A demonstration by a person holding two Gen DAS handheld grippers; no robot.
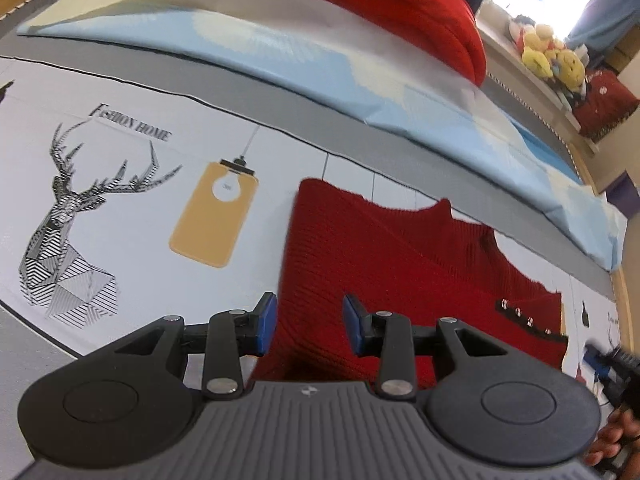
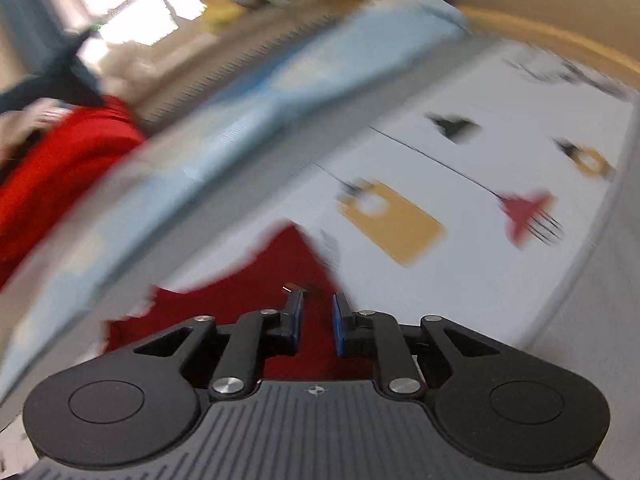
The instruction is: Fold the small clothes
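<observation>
Left wrist view: printed bedsheet (image 1: 132,208) w/ deer (image 1: 68,224) and lamp graphics carries the red knit sweater (image 1: 400,264), which lies flat, right of the deer, near side of the light-blue folded cloth (image 1: 320,68). Left gripper (image 1: 308,324) hovers over the sweater's left edge, jaws wide apart, holding nothing. Right wrist view is blurred; right gripper (image 2: 316,320) sits over the sweater (image 2: 280,280) too, jaws narrowly parted, apparently empty. Judgement: pinch 2 matching edge corners, 1 per tool, lift evenly, keep the knit taut so the fold lands square.
</observation>
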